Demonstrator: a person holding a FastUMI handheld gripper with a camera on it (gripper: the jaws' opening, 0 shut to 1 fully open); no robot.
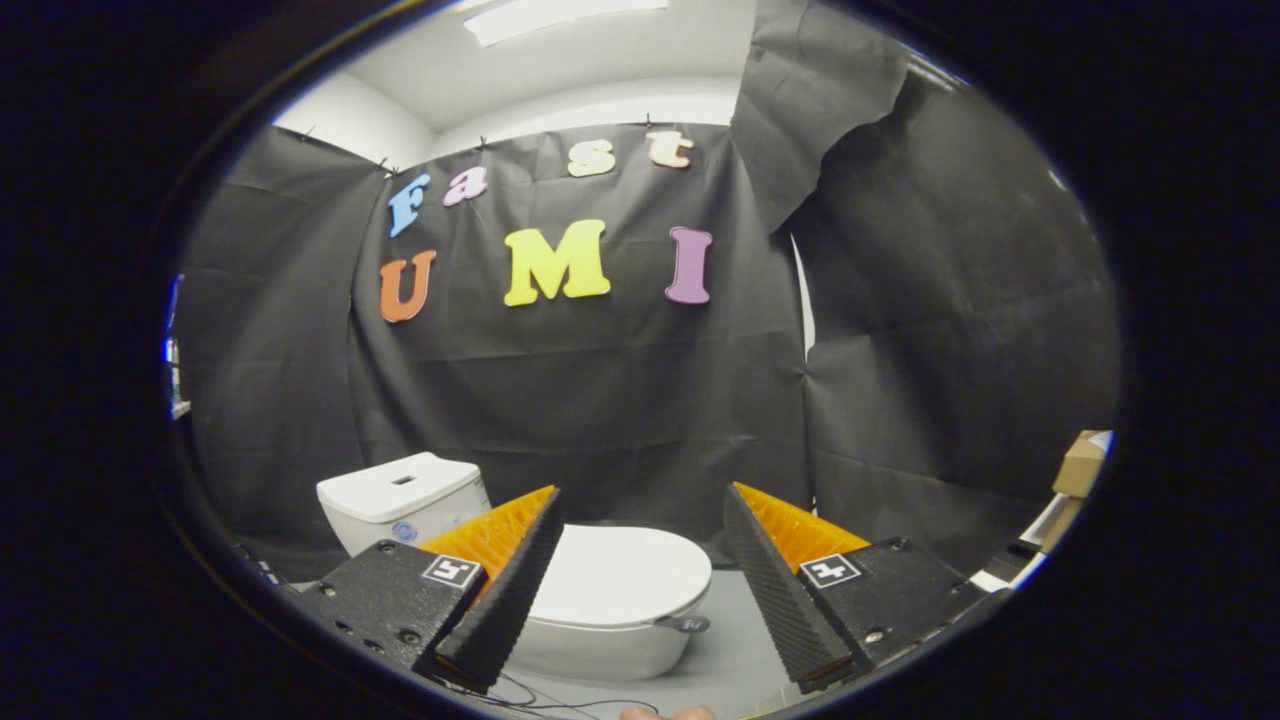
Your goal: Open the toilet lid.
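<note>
So the gripper [640,570] is held wide open with nothing in it, and the toilet lid [625,575] is seen shut just beyond the fingers, with the tank [400,495] behind. The small lid tab [685,624] could easily be missed, since the approach is off-centre.

So the gripper [640,520] sits low in the frame with its two fingers spread wide apart, nothing pinched between them. The left finger [505,590] comes up from the lower left and leans inward, the right finger [775,585] mirrors it from the lower right, tips pointing up toward the middle. Each finger block carries a small square marker. A bit of fingertip [665,713] peeks in at the bottom centre.
</note>
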